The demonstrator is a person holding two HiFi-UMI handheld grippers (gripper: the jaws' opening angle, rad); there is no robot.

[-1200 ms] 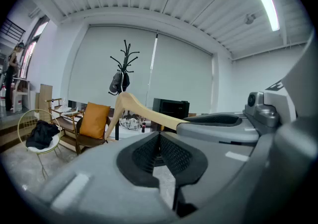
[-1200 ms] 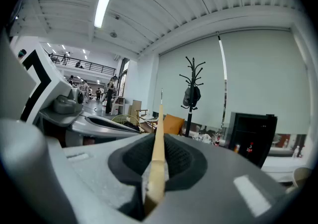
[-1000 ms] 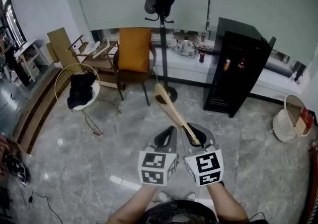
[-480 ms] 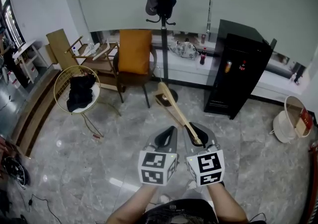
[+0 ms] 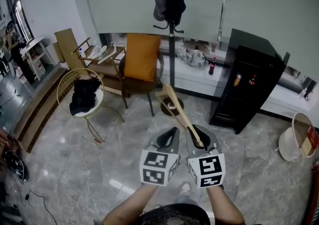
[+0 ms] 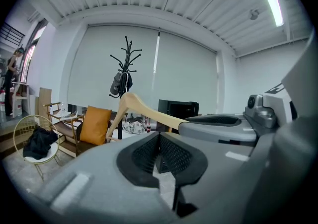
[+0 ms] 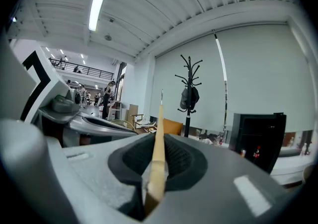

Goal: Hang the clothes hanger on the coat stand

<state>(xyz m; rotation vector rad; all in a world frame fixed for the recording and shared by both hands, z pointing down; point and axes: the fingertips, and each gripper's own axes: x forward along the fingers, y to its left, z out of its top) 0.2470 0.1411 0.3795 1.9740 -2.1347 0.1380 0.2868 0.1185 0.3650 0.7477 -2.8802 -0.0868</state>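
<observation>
A glossy grey marble floor (image 5: pixel 75 169) is spreading across the room, with pale roller blinds covering the far wall. The coat stand (image 5: pixel 171 44) is standing against that wall, dark caps (image 5: pixel 169 4) hanging from its hooks, just right of a chair with an orange cushion (image 5: pixel 142 57). A round wire chair (image 5: pixel 67 82) is holding a black garment (image 5: pixel 83 94); a white bucket (image 5: pixel 289 144) at the right is holding something tan and red. The right gripper (image 5: pixel 202 139) is clamping one end of the wooden clothes hanger (image 5: pixel 177 112), which is pointing up toward the stand, well short of it. The left gripper (image 5: pixel 168 136) is hovering just beside, its jaws pressed together on nothing.
</observation>
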